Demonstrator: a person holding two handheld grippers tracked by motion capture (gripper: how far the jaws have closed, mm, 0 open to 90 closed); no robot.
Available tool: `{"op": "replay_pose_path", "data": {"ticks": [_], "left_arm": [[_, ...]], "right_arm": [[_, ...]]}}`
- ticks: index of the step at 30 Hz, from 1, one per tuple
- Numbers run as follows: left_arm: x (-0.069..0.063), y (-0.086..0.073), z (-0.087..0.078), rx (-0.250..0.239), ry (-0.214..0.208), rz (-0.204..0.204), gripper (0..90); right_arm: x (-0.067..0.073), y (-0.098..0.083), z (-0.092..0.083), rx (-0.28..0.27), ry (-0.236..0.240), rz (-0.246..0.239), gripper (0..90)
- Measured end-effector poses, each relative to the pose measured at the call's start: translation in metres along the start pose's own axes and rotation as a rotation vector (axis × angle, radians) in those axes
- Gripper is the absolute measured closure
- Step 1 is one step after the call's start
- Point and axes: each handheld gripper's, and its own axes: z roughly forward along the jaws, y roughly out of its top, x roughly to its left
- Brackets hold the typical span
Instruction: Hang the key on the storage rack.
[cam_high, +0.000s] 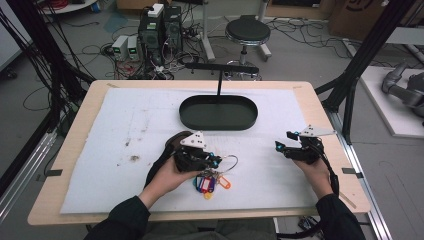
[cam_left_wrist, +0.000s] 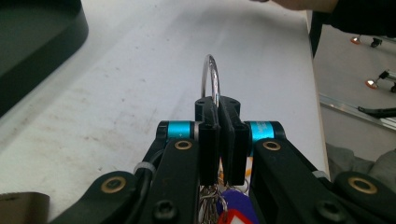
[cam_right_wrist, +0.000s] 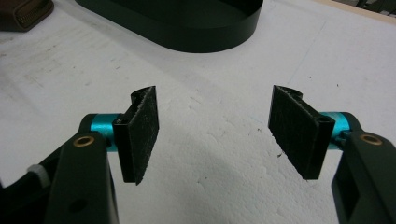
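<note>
My left gripper (cam_high: 216, 161) sits near the front centre of the worktop (cam_high: 70, 150), over the white foam sheet (cam_high: 125, 130) that covers it. Its jaws are clamped together on a key ring (cam_left_wrist: 211, 79). In the left gripper view, the ring is a thin, bright metal loop standing edge-on and upright between the 2 pads, with its upper arc rising clear above the jaw tips. Below the jaws hang smaller metal rings and plastic tags (cam_left_wrist: 231, 205), 1 purple and 1 red with a white panel. In the high view, the same bunch (cam_high: 210, 182) lies on the foam just in front of my left gripper, showing blue, red, orange and yellow tags, with the wire loop (cam_high: 229, 161) projecting to the right of the jaws.

My right gripper (cam_high: 285, 141) is held over the right part of the foam, well apart from the bunch. Its jaws are spread wide with nothing between them; the right gripper view shows both black textured pads (cam_right_wrist: 142, 130) facing each other across bare foam.

A black oval tray (cam_high: 218, 113) sits behind both grippers at the centre of the sheet, with a black T-shaped stand (cam_high: 220, 75) rising from it. A brown pouch (cam_right_wrist: 23, 14) lies beside the tray's left end.
</note>
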Motion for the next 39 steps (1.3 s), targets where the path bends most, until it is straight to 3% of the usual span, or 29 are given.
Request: {"op": "replay_pose_path", "data": {"ticks": [14, 20, 32, 39], "left_arm": [[0.002, 0.026, -0.034, -0.134, 0.042, 0.04, 86.4], [0.006, 0.041, -0.051, -0.196, 0.08, 0.055, 86.4], [0.032, 0.065, -0.079, -0.28, 0.209, 0.049, 86.6], [0.057, 0.068, -0.09, -0.301, 0.264, 0.004, 86.7]], "right_arm": [[0.0, 0.0, 0.001, 0.002, -0.004, -0.005, 34.7], [0.0, 0.0, 0.001, 0.005, -0.008, -0.004, 34.8], [0.0, 0.0, 0.002, 0.005, -0.008, -0.009, 35.0], [0.0, 0.0, 0.002, 0.007, -0.007, -0.006, 35.0]]}}
